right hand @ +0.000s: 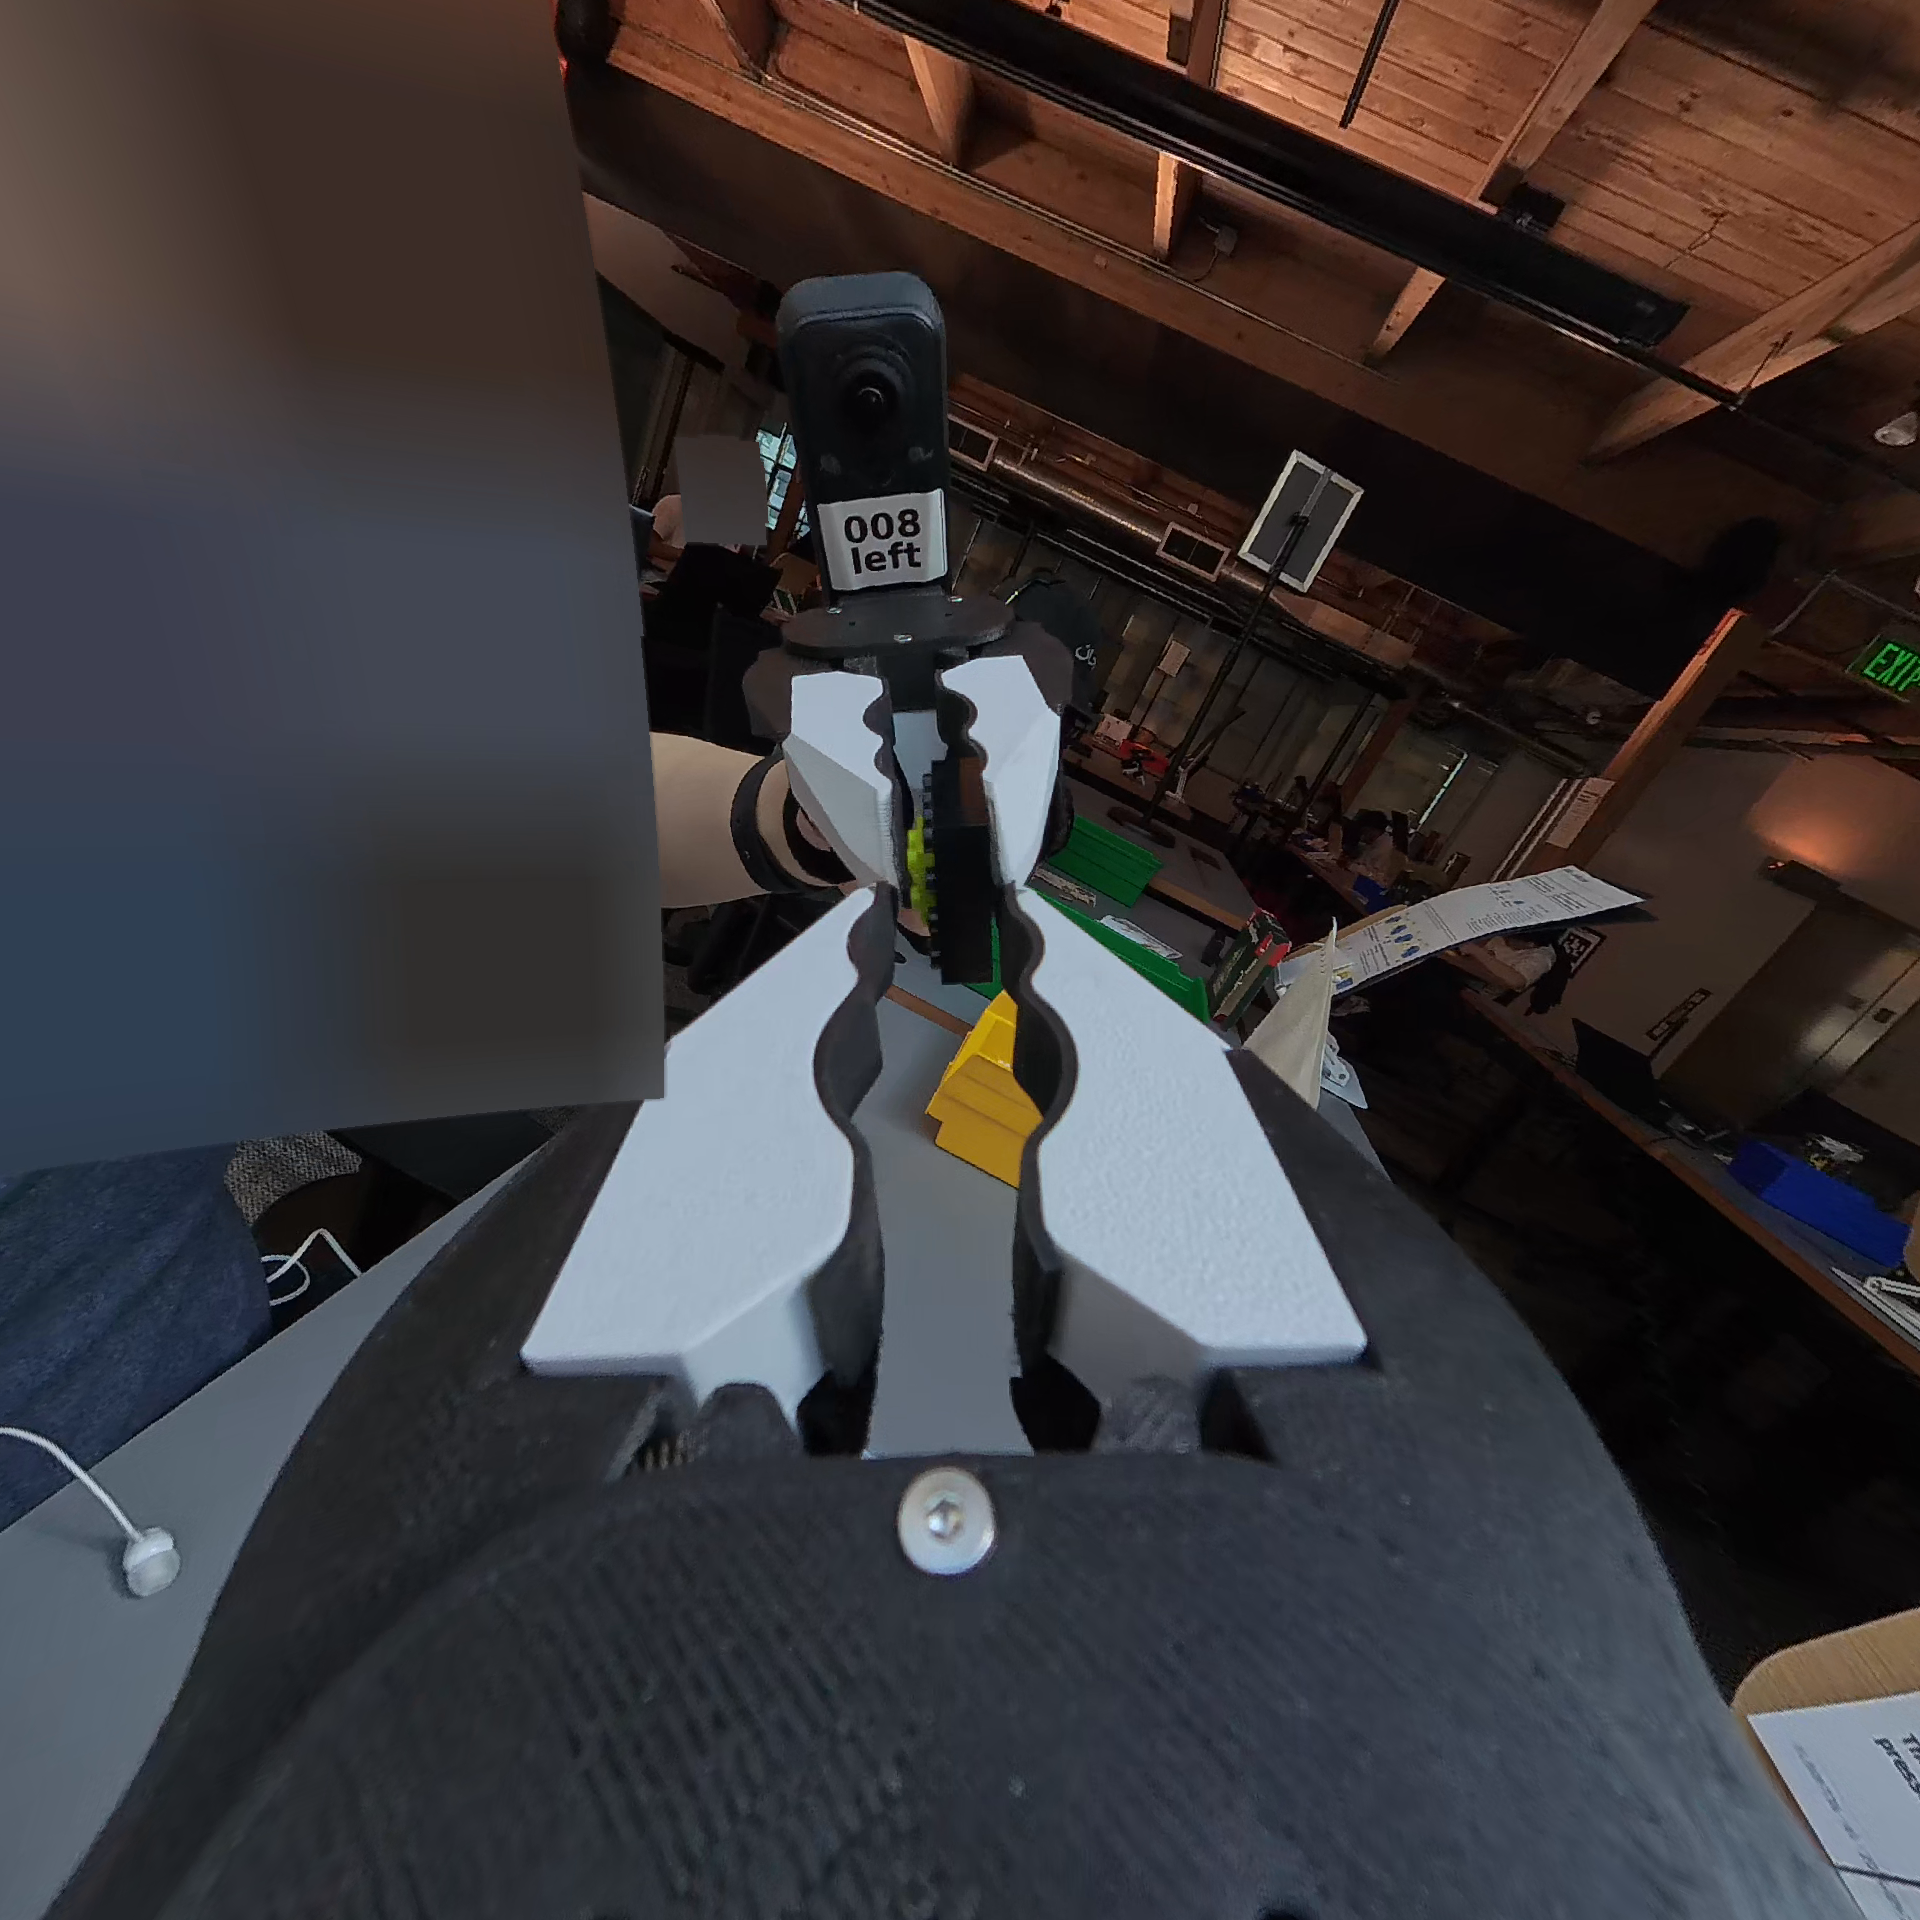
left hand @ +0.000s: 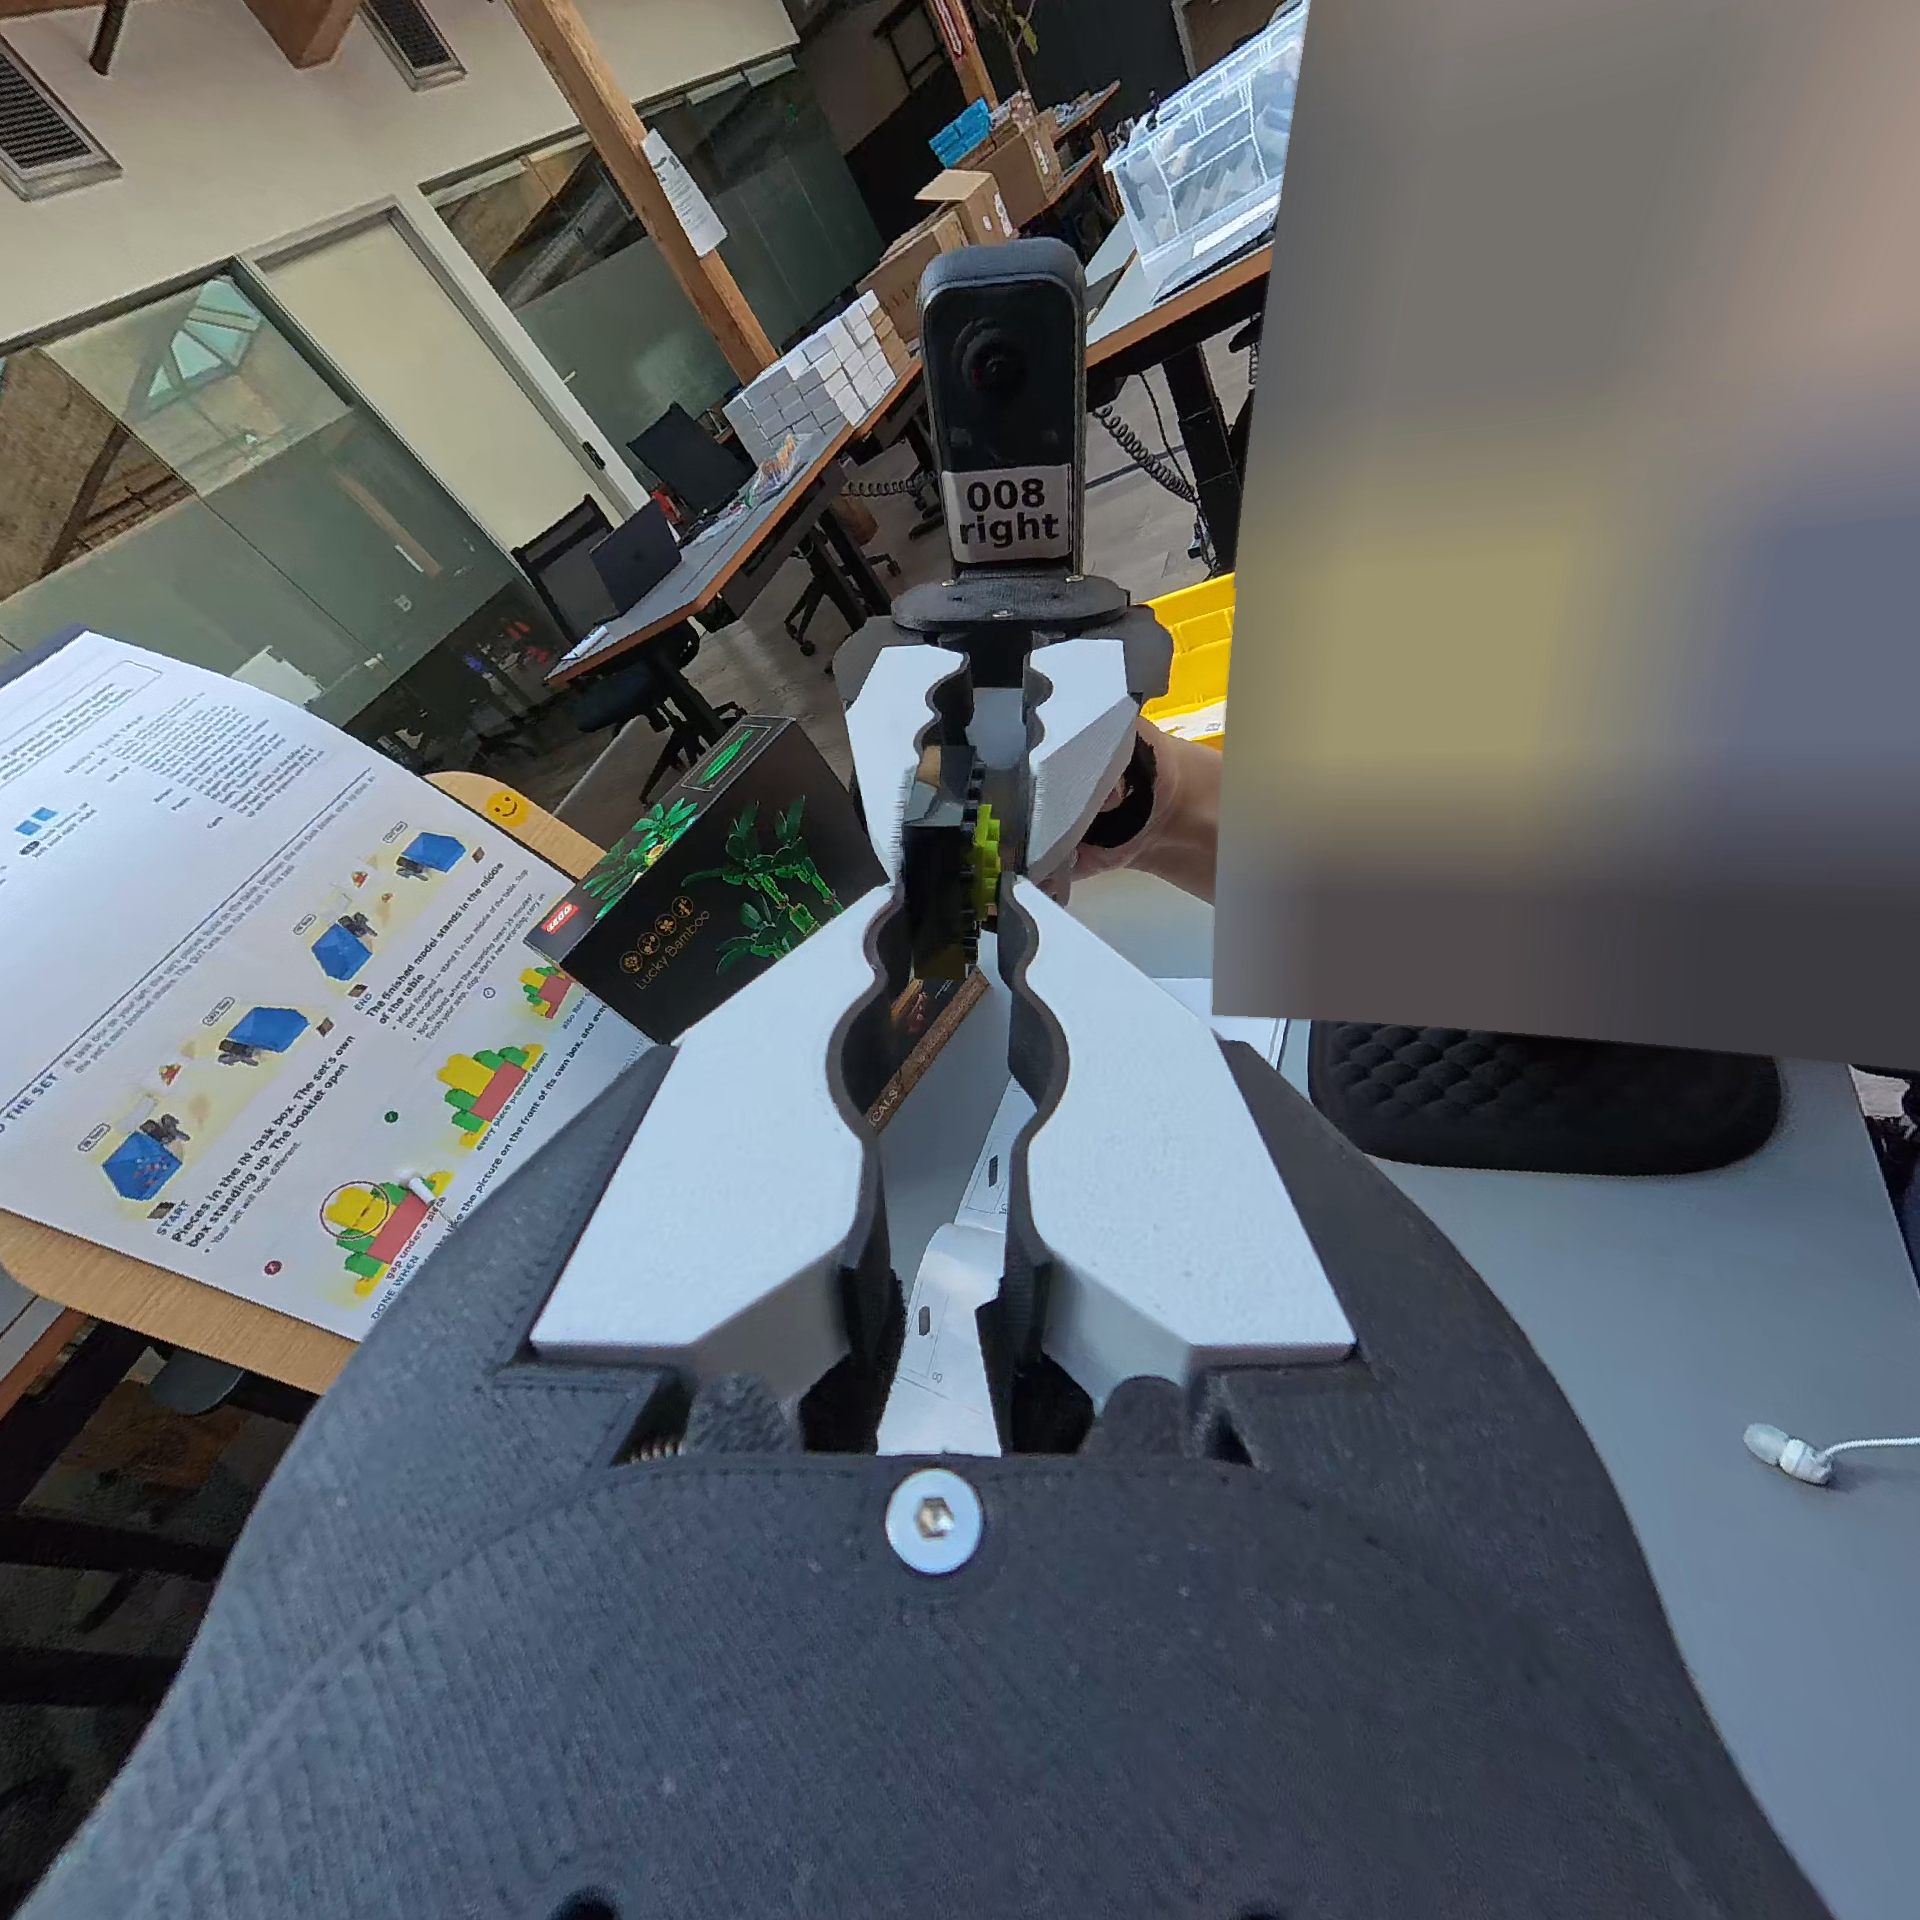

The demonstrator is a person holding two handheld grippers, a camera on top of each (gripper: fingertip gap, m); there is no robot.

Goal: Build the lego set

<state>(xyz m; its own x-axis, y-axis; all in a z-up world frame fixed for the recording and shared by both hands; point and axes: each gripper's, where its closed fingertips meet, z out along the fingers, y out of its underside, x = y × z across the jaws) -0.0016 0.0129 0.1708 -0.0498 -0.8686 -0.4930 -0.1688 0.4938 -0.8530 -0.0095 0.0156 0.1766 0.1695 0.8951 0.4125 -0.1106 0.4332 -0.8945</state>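
Held up in the air between my two tools, tip to tip, is a black plate point(left hand: 935, 894) with a lime piece point(left hand: 985, 847). Both the left tool point(left hand: 951, 914) and right tool point(right hand: 940, 914) seem clenched on it. It looks light, stiff and slippery; I'd pinch the flat edges.

Both tongs point(left hand: 951, 914) point(right hand: 940, 914) clamped, tip-to-tip

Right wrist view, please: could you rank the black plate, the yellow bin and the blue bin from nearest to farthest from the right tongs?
1. Black plate: at the tips of the right tongs, lime piece on its left.
2. Yellow bin: on the grey table below, just past the tips.
3. Blue bin: far right, on a distant table.
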